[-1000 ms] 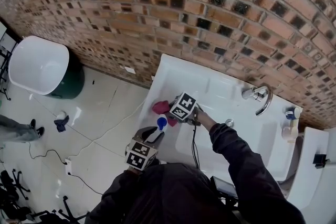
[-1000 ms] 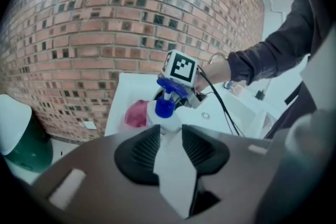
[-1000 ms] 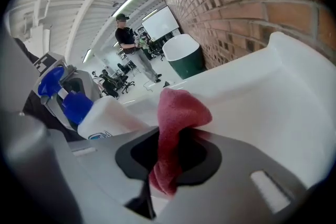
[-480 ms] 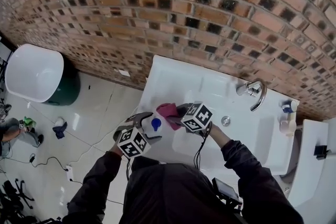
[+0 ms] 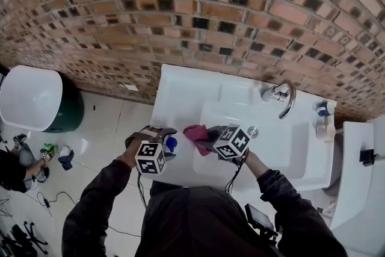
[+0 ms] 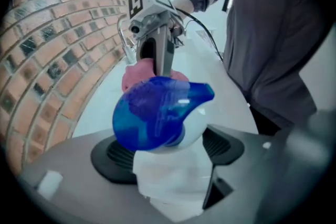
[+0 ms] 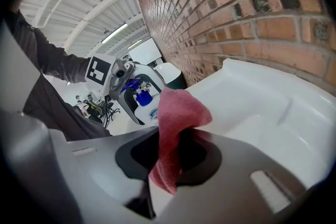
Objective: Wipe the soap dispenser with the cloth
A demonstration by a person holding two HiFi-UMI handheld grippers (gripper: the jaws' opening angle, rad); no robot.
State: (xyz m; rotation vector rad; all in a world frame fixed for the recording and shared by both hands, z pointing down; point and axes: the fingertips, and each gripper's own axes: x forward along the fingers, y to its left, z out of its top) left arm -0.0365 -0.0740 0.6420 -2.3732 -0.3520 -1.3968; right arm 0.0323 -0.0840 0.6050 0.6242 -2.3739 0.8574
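Note:
The soap dispenser (image 5: 171,143), a white bottle with a blue pump head (image 6: 157,113), sits between the pads of my left gripper (image 5: 163,140) off the sink's front left corner. Those jaws have just been closing, and they are shut on the bottle's white body (image 6: 170,165). A pink cloth (image 5: 197,136) hangs from my right gripper (image 5: 212,137), which is shut on it just right of the dispenser. In the right gripper view the cloth (image 7: 178,113) stands up between the jaws (image 7: 170,152), with the dispenser (image 7: 143,99) beyond it.
The white sink (image 5: 180,93) stands against a brick wall, with a chrome faucet (image 5: 281,95) at its back right and another small bottle (image 5: 325,117) on its right rim. A white-lidded green bin (image 5: 36,99) stands on the floor to the left.
My right gripper lifted the cloth off the sink's left rim and carried it toward the dispenser. My left gripper rolled, opened, and closed again around the bottle.

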